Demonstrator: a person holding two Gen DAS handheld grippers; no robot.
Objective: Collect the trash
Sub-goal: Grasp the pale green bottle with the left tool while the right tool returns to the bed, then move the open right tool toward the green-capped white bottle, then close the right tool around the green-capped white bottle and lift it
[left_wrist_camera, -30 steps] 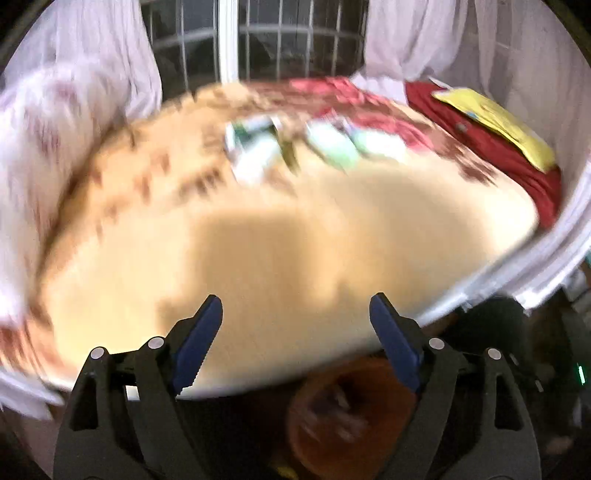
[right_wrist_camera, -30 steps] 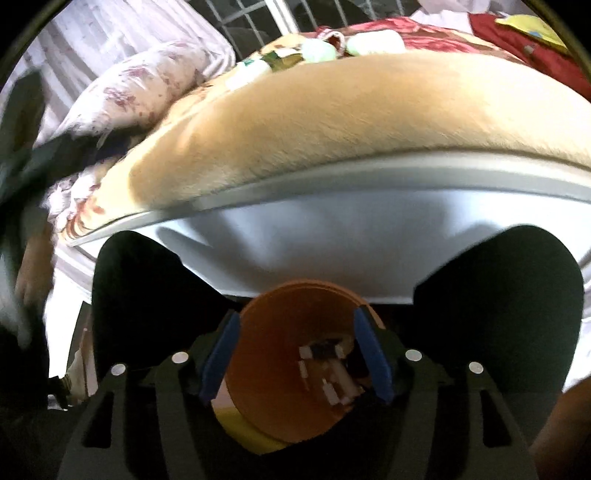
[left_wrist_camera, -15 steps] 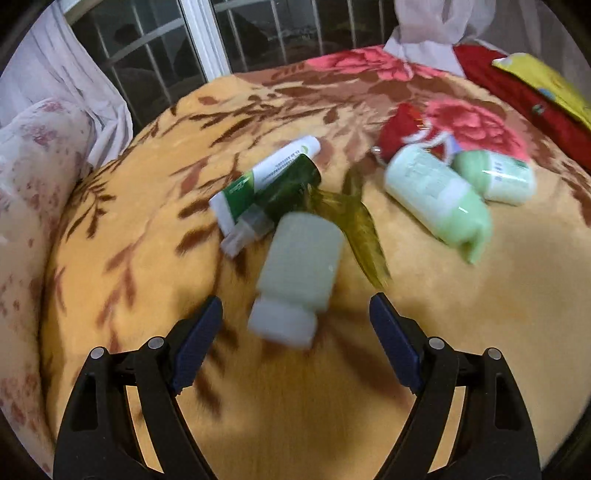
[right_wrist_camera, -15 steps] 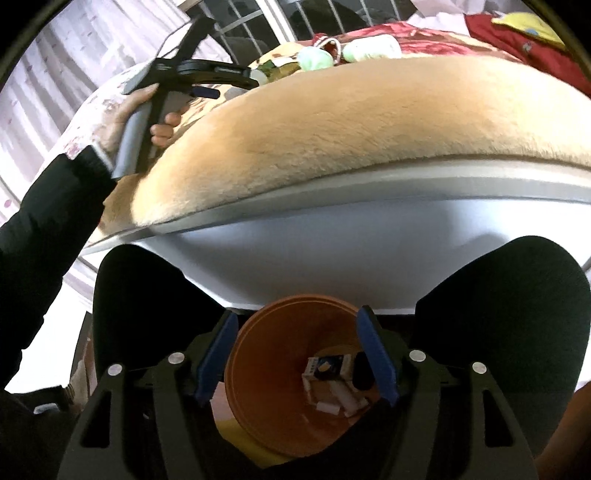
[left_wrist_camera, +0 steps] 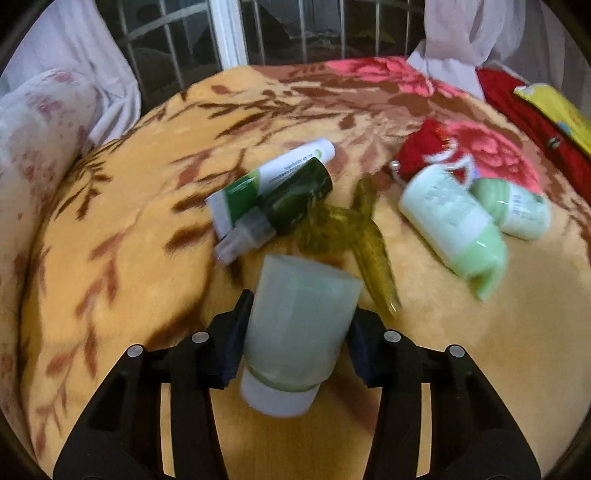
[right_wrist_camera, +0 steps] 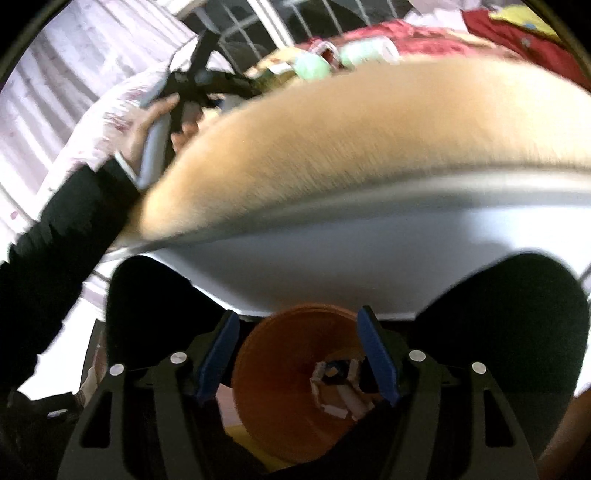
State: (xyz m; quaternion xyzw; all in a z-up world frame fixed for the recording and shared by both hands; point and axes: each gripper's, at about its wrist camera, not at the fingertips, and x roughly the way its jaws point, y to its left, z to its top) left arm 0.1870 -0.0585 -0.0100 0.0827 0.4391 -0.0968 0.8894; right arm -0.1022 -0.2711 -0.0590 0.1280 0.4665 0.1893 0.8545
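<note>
A pale green tube (left_wrist_camera: 299,325) with a white cap lies cap-first toward me on the tan floral blanket (left_wrist_camera: 129,266). My left gripper (left_wrist_camera: 301,306) is closing on it, and both blue pads press against its sides. Behind it lie a white-and-green tube (left_wrist_camera: 273,177), a dark green bottle (left_wrist_camera: 295,199), an olive wrapper (left_wrist_camera: 358,236) and two light green bottles (left_wrist_camera: 450,221) (left_wrist_camera: 517,210). My right gripper (right_wrist_camera: 297,315) hangs open below the bed edge. An orange bin (right_wrist_camera: 295,387) with small scraps inside shows beneath and between its fingers.
A red pouch (left_wrist_camera: 421,147) lies behind the bottles, with a floral pillow (left_wrist_camera: 33,140) at the left and a barred window (left_wrist_camera: 295,29) beyond. In the right wrist view a hand (right_wrist_camera: 155,118) in a black sleeve holds the left gripper above the bed; dark legs flank the bin.
The left gripper swept forward over the blanket to the pale green tube, then its jaws came in from wide open onto the tube's sides. The right gripper stayed over the bin.
</note>
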